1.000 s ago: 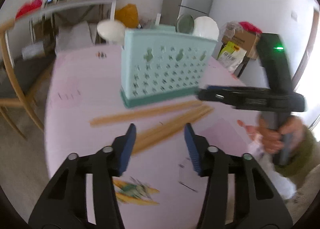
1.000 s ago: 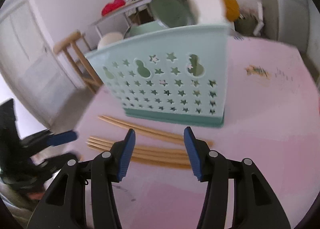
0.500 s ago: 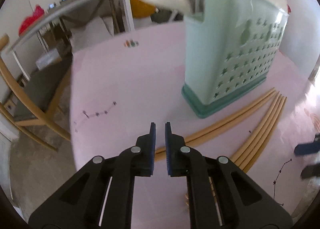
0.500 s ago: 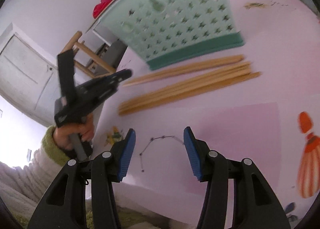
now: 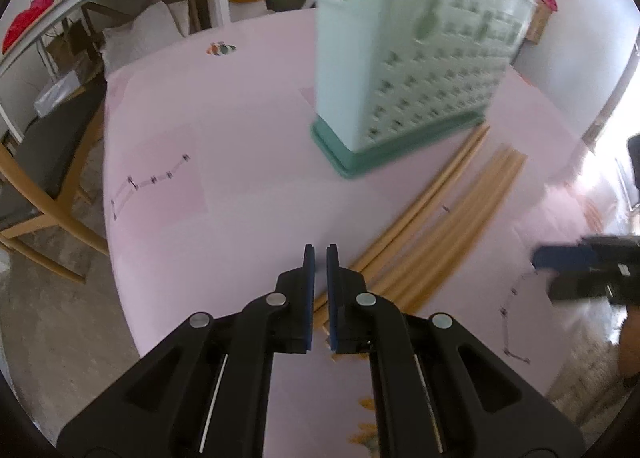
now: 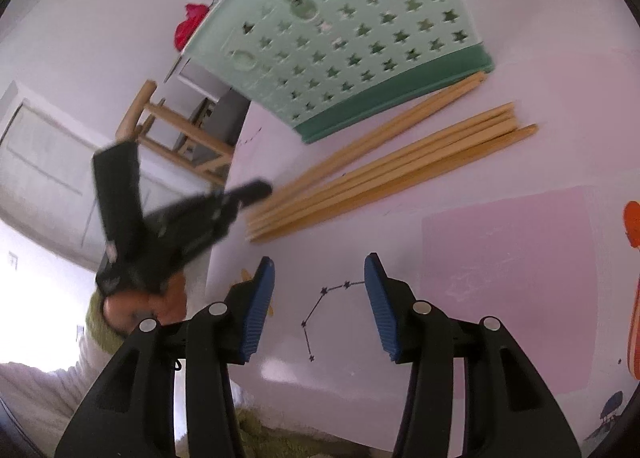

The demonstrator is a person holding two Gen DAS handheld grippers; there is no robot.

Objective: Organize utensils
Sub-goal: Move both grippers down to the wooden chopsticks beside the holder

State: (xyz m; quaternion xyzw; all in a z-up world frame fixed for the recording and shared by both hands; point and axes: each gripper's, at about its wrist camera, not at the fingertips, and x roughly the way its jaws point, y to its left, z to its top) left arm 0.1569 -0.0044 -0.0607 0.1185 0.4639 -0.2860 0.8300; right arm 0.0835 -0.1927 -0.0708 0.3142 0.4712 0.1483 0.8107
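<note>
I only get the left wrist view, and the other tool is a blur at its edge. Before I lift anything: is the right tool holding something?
Observer: No. The right tool is wide open and empty, above a star-line drawing on the pink tablecloth.
Operator: Where does my left tool sit along the long pale wooden chopsticks?
Observer: Seen from the right wrist view, its tip is at the near ends of the bundle. Blur hides whether it touches them.
</note>
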